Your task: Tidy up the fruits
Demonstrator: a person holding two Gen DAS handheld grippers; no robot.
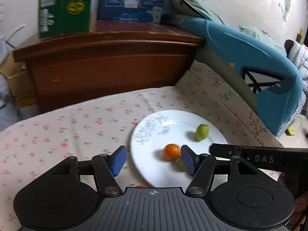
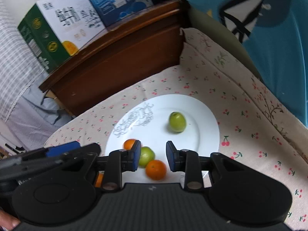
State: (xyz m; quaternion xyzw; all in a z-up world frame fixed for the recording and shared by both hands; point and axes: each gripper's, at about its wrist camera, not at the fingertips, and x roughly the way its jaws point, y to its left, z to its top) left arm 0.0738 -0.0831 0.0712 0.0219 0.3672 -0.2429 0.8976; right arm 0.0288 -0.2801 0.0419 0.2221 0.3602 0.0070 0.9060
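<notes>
I work 2 handheld claws over a round white china plate with a grey line drawing point(image 2: 204, 115), which lies on a cream bedspread printed with small red cherries point(image 1: 77, 127).

Left claw point(image 1: 152, 159): its blue pads point(image 1: 119, 159) stand wide apart with nothing between them. A small round orange citrus fruit point(image 1: 171, 152) sits on the plate just beside the right-hand pad, apparently free; I judge it to be just set down. To finish this step well, I would lift straight away from the fruit so neither pad nudges it and sets it rolling on the smooth china.

Right claw point(image 2: 153, 157): the jaws stand part-open and grip nothing. Seen between them, lying on the plate below, are a second round orange citrus fruit point(image 2: 156, 169) and a small green plum-like fruit point(image 2: 147, 156).

Plate contents, right wrist view: 2 orange fruits, counting the one at the near-left rim, and 2 green ones, the other green fruit point(image 2: 177, 122) resting alone near the centre, well apart from the rest.

An orange sliver point(image 2: 99, 180) shows behind the right claw's left linkage; I cannot tell whether it is on the plate.
</notes>
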